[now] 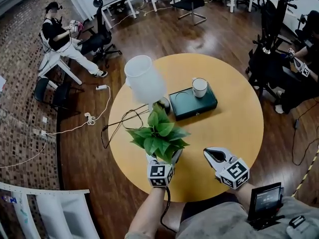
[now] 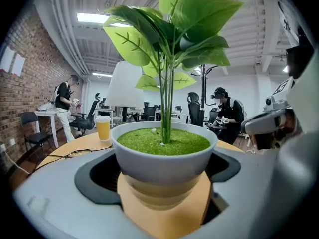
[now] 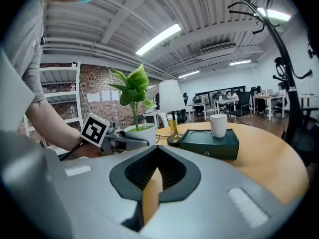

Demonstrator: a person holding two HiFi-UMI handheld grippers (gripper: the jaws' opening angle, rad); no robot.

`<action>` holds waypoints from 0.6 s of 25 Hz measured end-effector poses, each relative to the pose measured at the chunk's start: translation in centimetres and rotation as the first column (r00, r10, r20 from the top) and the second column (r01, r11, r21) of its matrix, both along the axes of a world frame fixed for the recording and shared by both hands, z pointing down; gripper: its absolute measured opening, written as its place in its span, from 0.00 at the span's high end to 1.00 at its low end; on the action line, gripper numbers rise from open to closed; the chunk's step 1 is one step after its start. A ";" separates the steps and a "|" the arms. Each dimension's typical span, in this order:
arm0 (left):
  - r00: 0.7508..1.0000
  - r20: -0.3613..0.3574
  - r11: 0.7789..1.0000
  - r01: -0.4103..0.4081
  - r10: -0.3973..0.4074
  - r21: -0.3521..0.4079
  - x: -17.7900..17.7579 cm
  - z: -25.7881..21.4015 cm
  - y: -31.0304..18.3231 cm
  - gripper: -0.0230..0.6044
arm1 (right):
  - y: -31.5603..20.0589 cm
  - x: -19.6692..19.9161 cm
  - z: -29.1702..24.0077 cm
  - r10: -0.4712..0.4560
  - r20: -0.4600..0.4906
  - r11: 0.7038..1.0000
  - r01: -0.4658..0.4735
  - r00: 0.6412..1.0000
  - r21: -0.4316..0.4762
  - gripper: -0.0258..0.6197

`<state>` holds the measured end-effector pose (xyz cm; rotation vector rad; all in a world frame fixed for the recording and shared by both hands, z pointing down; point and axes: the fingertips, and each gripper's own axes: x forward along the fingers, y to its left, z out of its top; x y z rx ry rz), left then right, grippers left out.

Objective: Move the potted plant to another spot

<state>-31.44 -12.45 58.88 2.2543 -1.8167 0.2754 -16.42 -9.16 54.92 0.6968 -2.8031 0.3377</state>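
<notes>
The potted plant (image 1: 158, 136) has broad green leaves and a white pot (image 2: 164, 158) topped with green moss. It is near the front left edge of the round wooden table (image 1: 234, 123). My left gripper (image 1: 163, 161) is shut on the pot, one jaw on each side; the leaves hide its tips in the head view. The right gripper view shows the plant (image 3: 134, 98) to the left, with the left gripper (image 3: 117, 144) on it. My right gripper (image 1: 212, 155) hovers over the front right of the table, shut and holding nothing.
A lamp with a white shade (image 1: 144, 78) stands just behind the plant, its black cable (image 1: 124, 121) trailing left. A dark green box (image 1: 192, 103) with a white cup (image 1: 200, 87) on it lies mid-table. A yellow drink cup (image 2: 102, 128) stands beyond. Seated people and a coat rack (image 1: 279, 14) surround the table.
</notes>
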 end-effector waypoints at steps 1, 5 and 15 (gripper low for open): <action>1.000 -0.001 1.000 0.003 -0.003 -0.004 -0.5 0.5 -0.2 0.15 | -0.2 -0.3 0.3 0.000 -0.005 1.000 0.000 1.000 -0.004 0.96; 1.000 -0.010 1.000 0.015 -0.015 -0.027 -1.7 2.8 -0.6 0.15 | -0.5 -0.8 1.9 -0.003 -0.034 0.999 0.002 0.999 -0.035 0.96; 1.000 -0.016 0.998 0.024 -0.025 -0.054 -3.0 7.0 -2.1 0.15 | -0.7 -1.7 5.4 -0.017 -0.071 0.996 0.011 0.997 -0.084 0.96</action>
